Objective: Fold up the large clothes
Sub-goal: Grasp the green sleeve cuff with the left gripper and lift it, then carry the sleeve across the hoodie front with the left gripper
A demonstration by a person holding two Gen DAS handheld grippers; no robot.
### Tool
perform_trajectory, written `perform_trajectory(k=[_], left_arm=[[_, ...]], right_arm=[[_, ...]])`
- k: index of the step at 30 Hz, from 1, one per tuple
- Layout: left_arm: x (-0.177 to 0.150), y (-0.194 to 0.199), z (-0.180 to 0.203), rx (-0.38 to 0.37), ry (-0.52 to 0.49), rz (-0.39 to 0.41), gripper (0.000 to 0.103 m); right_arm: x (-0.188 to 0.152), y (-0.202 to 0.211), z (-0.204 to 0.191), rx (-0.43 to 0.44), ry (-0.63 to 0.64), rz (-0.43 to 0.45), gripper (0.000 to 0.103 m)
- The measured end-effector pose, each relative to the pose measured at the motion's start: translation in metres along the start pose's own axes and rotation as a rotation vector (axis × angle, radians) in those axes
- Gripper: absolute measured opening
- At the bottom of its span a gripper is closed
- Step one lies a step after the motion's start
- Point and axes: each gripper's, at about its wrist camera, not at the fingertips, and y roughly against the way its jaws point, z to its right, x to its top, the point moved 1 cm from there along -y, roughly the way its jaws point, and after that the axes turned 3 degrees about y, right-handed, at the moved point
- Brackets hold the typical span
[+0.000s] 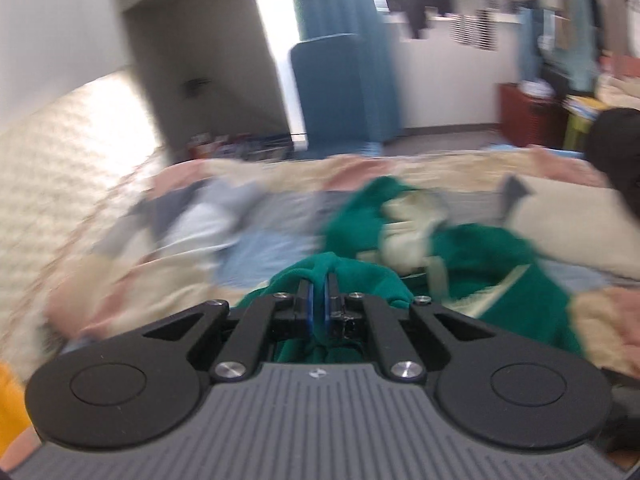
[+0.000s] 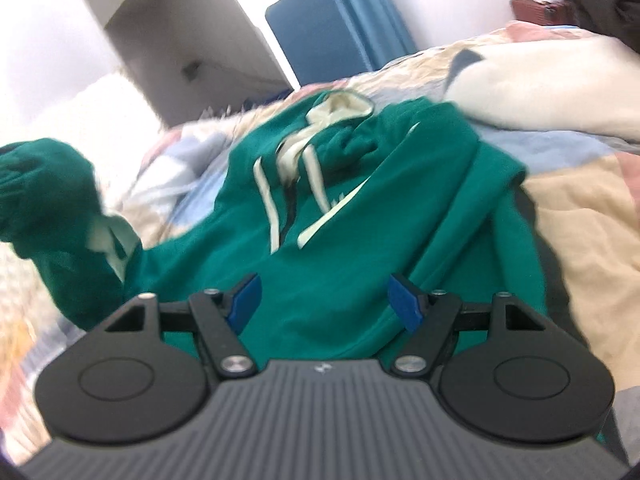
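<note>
Green fleece hoodie [image 2: 360,208]: our left hand-held gripper [image 1: 319,286] pinches a thin fold, our right hand-held gripper [image 2: 325,300] gapes empty; cloth may slip free if tugged.

Left gripper [image 1: 319,294]: jaws were closed, blue pads pressed together on a fold of the green hoodie [image 1: 472,256]. Right gripper [image 2: 325,300]: jaws stood wide apart, holding nothing.

No legible text, number or sign found in either view. The only mark is a small pale emblem on the grey ribbed housing of the left gripper [image 1: 319,292] and the same on the right gripper [image 2: 325,300]; too small to read. The green hoodie [image 2: 360,248] bears pale stripes, no lettering discernible.
</note>
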Motion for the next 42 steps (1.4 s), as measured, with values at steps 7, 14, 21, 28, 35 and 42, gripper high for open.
perform_trajectory(k=[7,14,21,28,35,42], left_arm=[[-0.005,-0.047,0.138,-0.190,0.017,-0.059,0.006],[-0.056,-0.095,0.167,-0.332,0.134,-0.146,0.024],[-0.090,-0.092,0.121,-0.479,0.214,-0.138,0.080],[-0.165,-0.089,0.005,-0.463,0.516,-0.055,0.080],[-0.240,-0.143,-0.097,-0.421,0.887,-0.086,0.079],[-0.252,-0.187,-0.134,-0.466,1.015,-0.059,0.074]], right_arm=[[0.002,0.012,0.051,-0.030,-0.118,0.035,0.072],[0.008,0.020,0.077,-0.055,-0.173,0.090,0.074],[0.010,0.014,0.078,-0.089,-0.181,0.080,0.074],[0.016,0.025,0.067,-0.036,-0.142,0.105,0.074],[-0.001,0.007,0.050,-0.156,-0.049,0.042,0.083],[-0.014,-0.026,0.049,-0.210,-0.060,-0.030,0.083]])
